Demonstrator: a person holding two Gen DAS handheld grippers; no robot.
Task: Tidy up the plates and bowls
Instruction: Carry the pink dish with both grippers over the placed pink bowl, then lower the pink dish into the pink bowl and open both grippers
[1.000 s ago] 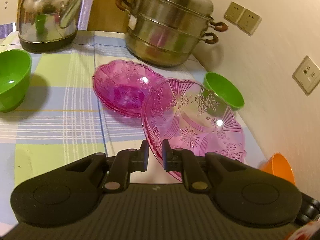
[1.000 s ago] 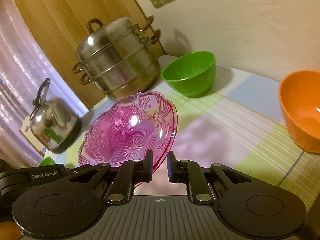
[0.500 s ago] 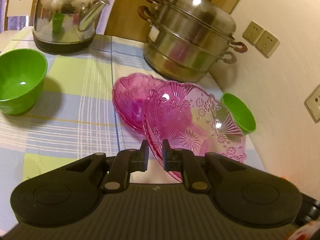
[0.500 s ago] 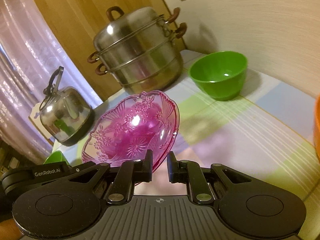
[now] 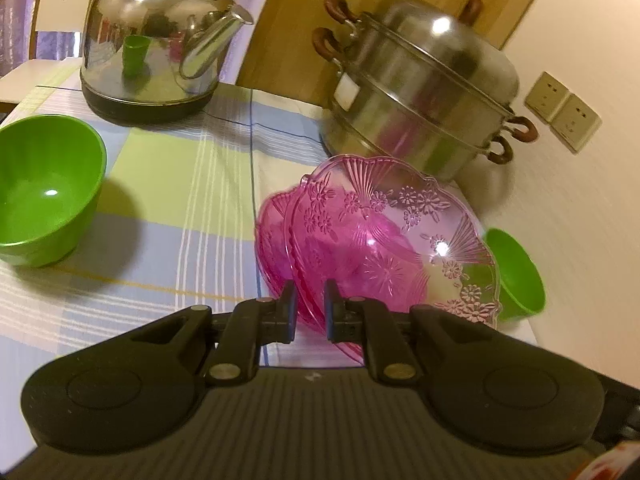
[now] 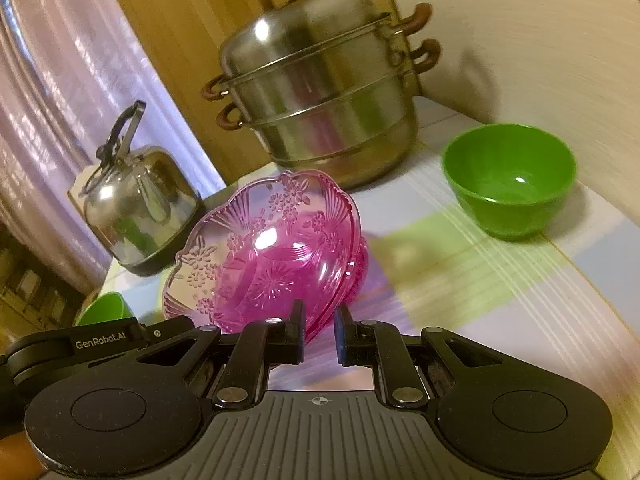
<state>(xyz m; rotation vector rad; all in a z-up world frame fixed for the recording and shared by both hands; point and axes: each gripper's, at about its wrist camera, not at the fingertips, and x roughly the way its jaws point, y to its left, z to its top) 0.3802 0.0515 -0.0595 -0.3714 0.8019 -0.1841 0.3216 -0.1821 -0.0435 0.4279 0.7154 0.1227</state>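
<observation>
The pink plate (image 5: 384,248), tilted above a second pink dish (image 5: 276,236) in the middle of the counter (image 5: 180,184), looks thin, stiff, light and slippery, so the left gripper (image 5: 309,304) and right gripper (image 6: 319,332) rightly pinch its near rim.

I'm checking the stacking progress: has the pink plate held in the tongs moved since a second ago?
Yes. The held pink plate has moved over the pink plates on the table, which showed mostly clear of it before.
</observation>
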